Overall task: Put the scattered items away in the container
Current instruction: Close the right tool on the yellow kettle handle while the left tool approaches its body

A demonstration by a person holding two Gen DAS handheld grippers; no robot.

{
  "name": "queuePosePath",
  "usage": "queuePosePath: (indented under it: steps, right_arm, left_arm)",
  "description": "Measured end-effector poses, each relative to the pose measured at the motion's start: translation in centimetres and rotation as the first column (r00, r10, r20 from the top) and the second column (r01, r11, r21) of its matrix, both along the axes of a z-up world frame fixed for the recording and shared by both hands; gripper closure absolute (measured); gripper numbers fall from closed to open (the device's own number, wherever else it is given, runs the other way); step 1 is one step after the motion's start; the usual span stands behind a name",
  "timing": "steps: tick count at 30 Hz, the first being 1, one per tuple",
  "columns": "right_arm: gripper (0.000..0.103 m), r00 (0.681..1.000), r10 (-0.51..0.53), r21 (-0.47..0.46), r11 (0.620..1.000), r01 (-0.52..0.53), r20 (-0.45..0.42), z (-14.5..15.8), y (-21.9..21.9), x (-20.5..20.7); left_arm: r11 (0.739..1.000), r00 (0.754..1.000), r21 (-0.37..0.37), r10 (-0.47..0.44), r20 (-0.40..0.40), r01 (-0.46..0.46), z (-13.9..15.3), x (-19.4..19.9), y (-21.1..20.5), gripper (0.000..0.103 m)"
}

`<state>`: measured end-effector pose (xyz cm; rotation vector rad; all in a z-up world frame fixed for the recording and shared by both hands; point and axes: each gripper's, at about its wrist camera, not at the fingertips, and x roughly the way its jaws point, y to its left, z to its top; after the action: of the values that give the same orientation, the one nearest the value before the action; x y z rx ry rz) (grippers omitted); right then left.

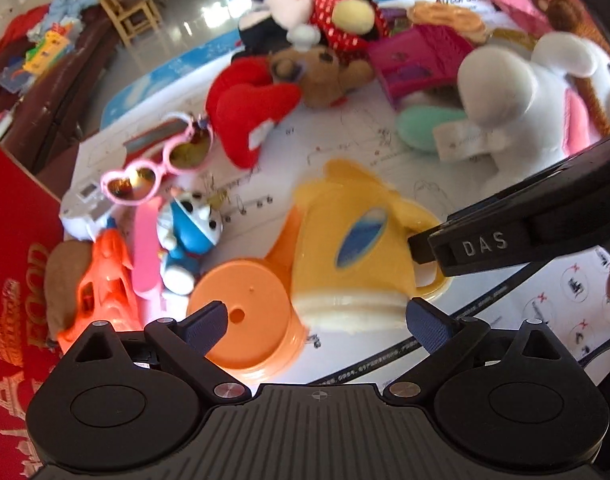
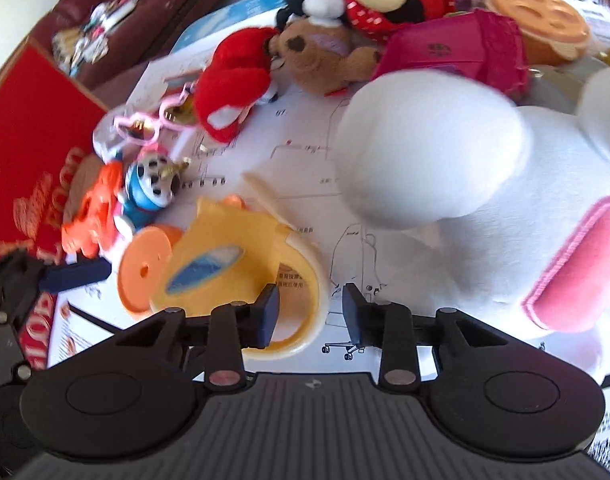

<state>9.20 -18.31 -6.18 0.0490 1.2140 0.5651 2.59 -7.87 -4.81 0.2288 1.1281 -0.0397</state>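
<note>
A yellow toy jug [image 1: 345,240] lies on its side on the white paper sheet [image 1: 345,136], its orange lid [image 1: 245,312] beside it. My left gripper [image 1: 317,326] stands wide open just in front of the jug and lid, touching neither. My right gripper [image 2: 309,314] comes in from the right at the jug's handle [image 2: 315,280]. The handle band runs between its two fingers with paper showing on both sides, so the pads do not press it. A red box with gold lettering [image 1: 21,280] stands at the left edge.
Left of the jug lie a blue cat figure [image 1: 193,232], an orange toy [image 1: 105,280] and pink heart sunglasses [image 1: 145,176]. Further back are a red plush [image 1: 245,108], a brown bear [image 1: 321,72] and a magenta box [image 1: 417,60]. A big white plush [image 2: 445,152] crowds the right side.
</note>
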Motion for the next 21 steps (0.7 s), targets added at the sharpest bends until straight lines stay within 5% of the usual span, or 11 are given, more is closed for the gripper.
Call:
queuePosePath:
  steps: [5, 8, 15, 21]
  right_arm:
    - [0.065, 1.0, -0.011, 0.044, 0.999, 0.011, 0.008, -0.1, -0.5, -0.1]
    - [0.067, 0.997, -0.064, 0.115, 0.991, 0.067, -0.036, -0.2, -1.3, 0.2]
    - [0.088, 0.988, -0.116, 0.205, 0.969, 0.135, -0.1, 0.1, -2.5, 0.9]
    - [0.091, 0.993, -0.097, 0.128, 0.986, 0.104, -0.066, 0.0, -2.1, 0.9]
  left_arm:
    - [0.997, 0.995, -0.039, 0.067, -0.07, -0.07, -1.6, 0.2, 2.2, 0.01]
    - [0.997, 0.995, 0.002, 0.079, -0.06, -0.079, -1.9, 0.3, 2.6, 0.01]
    - [0.997, 0.997, -0.035, 0.067, -0.044, -0.069, -0.6, 0.0, 2.9, 0.012]
    - [0.998, 0.998, -0.035, 0.047, 0.034, -0.046, 2.6, -0.5, 2.8, 0.01]
